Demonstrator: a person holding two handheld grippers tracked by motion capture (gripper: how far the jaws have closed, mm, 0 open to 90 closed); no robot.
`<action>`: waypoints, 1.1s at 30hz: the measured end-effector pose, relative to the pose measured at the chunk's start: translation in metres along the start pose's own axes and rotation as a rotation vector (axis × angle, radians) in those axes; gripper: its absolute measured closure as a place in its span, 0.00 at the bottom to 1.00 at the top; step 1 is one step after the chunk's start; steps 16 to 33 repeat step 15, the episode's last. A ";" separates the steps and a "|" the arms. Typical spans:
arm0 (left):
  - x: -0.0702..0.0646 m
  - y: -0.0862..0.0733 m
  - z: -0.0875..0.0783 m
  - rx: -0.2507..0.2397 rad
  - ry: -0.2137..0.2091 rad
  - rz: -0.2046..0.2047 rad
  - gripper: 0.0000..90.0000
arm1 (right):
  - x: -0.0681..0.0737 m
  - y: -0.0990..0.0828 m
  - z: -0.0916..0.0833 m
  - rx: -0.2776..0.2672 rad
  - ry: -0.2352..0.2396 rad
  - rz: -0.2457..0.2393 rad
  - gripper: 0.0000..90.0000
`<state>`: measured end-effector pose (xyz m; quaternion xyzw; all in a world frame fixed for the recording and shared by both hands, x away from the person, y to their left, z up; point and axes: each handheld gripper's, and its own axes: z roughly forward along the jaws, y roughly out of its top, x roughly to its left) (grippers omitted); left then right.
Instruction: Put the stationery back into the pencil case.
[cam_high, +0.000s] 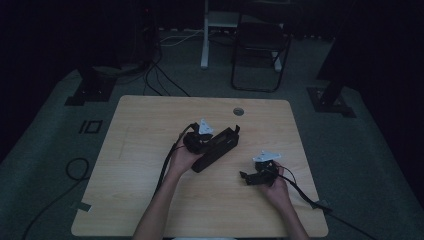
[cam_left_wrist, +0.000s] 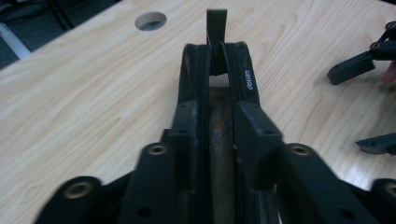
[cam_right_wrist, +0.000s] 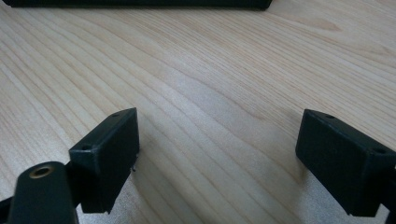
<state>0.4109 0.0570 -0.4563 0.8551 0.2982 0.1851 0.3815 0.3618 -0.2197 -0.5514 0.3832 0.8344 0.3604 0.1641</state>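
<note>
A long black zip case (cam_high: 220, 145) lies slanted on the middle of the wooden table (cam_high: 140, 150). My left gripper (cam_high: 208, 144) is shut on its near end. In the left gripper view both pads press on the sides of the case (cam_left_wrist: 245, 79), one on each side of its parted zip, and brownish lining shows between them. The zip's pull tab (cam_left_wrist: 216, 23) sticks up at the far end. My right gripper (cam_high: 246, 177) rests open over bare wood to the right of the case, jaws wide apart (cam_right_wrist: 217, 140) with nothing between them. The case's edge (cam_right_wrist: 140, 2) runs along the top of that view.
A round cable hole (cam_high: 238, 111) is in the table's far side, beyond the case. A black chair (cam_high: 257, 45) and a white stand (cam_high: 205, 35) are on the floor behind the table. Cables (cam_high: 75, 170) trail on the floor at left.
</note>
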 end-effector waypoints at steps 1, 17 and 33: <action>0.000 0.000 0.000 0.000 0.000 0.000 0.70 | 0.000 0.000 0.000 0.000 0.000 0.000 0.14; 0.011 -0.027 -0.061 -0.068 0.104 -0.033 0.55 | 0.000 0.000 0.000 -0.001 0.000 0.003 0.14; 0.011 -0.027 -0.061 -0.068 0.104 -0.033 0.55 | 0.000 0.000 0.000 -0.001 0.000 0.003 0.14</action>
